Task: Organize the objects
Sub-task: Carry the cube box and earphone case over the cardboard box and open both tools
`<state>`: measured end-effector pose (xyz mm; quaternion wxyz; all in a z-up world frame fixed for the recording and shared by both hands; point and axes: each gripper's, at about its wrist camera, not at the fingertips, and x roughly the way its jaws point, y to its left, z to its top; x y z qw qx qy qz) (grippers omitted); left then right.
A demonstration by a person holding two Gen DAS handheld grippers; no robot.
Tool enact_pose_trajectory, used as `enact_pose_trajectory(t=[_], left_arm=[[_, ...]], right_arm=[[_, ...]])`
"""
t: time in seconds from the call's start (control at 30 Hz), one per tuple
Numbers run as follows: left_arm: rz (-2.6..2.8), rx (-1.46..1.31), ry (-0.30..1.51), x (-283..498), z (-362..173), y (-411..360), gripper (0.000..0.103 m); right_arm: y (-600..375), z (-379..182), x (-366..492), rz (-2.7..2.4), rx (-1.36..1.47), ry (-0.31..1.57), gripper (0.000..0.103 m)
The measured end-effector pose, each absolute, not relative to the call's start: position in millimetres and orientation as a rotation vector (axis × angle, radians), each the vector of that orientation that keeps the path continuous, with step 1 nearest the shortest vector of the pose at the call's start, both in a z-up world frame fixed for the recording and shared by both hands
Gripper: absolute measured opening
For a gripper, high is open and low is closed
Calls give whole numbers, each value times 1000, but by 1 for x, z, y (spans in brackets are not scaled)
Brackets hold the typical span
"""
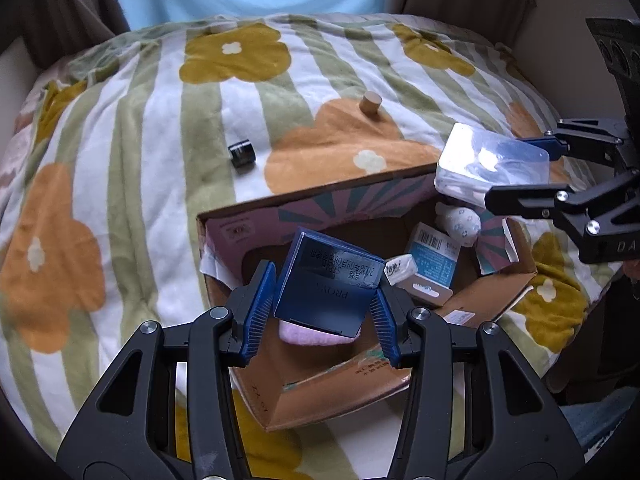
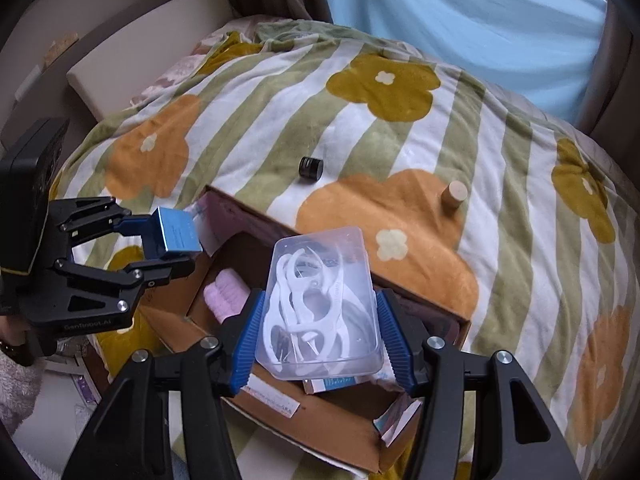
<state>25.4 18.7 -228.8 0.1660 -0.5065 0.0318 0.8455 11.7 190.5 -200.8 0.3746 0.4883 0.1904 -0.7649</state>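
My left gripper [image 1: 324, 312] is shut on a dark blue box [image 1: 326, 280] and holds it over the open cardboard box [image 1: 320, 196]; it also shows in the right wrist view [image 2: 160, 236] with the blue box [image 2: 178, 234]. My right gripper [image 2: 320, 336] is shut on a clear plastic case of white floss picks [image 2: 320, 304], held over the cardboard box [image 2: 320, 436]; it shows in the left wrist view [image 1: 516, 168] with the case [image 1: 488, 164]. Inside the box lie a pink cloth [image 2: 226, 294], a light blue carton [image 1: 434, 258] and a white bundle [image 1: 460, 220].
The cardboard box rests on a flowered, striped blanket [image 1: 120, 140]. A small black cylinder [image 1: 242, 154] and a wooden cylinder [image 1: 370, 104] lie on the blanket beyond the box. A light blue curtain [image 2: 460, 12] hangs behind the bed.
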Motion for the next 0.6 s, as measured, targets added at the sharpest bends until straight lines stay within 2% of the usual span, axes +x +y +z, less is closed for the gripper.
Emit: enact_pose_trajectory(t=[0.27, 0.6], left_arm=[[2368, -1515, 78, 31, -258, 24, 43], [2360, -1526, 95, 23, -262, 28, 43]], right_arm=[[198, -232, 29, -1907, 1325, 507, 52], [199, -239, 27, -1906, 1346, 520, 52]])
